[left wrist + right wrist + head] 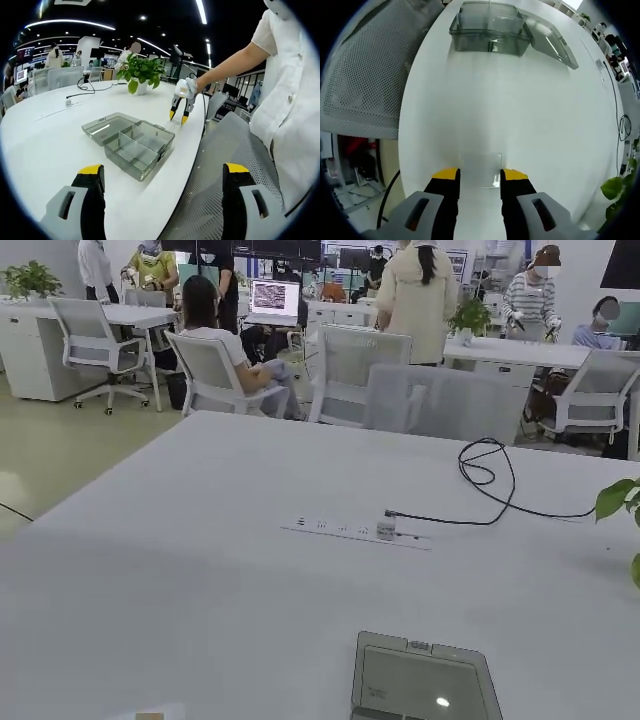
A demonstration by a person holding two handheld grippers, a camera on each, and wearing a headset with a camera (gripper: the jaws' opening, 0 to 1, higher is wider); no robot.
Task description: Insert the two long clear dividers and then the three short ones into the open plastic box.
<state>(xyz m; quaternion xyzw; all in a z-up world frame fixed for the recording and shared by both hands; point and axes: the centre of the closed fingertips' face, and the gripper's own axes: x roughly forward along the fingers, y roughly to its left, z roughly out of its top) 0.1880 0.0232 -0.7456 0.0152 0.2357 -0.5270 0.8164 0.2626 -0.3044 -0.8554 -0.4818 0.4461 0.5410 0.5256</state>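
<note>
The plastic box [137, 147] sits open near the edge of the desk [200, 570]. Its lid [106, 127] is laid flat beside it, so the tray can be loaded from above. The right hand-held gripper [480, 175] hangs over the desk with the box at its 12 o'clock, well apart. It looks clamped on 1 clear divider [480, 162], whose 2 side edges meet the inner faces of the jaws. I'd judge that gripping it by the edges leaves the rest free to slide down into a slot. The left hand-held gripper [162, 170] sits low at the desk edge, jaws wide apart and holding nothing, with the box at its 12 o'clock, probably so it can steady the box. Through the clear walls I cannot tell whether any divider is already inside.
</note>
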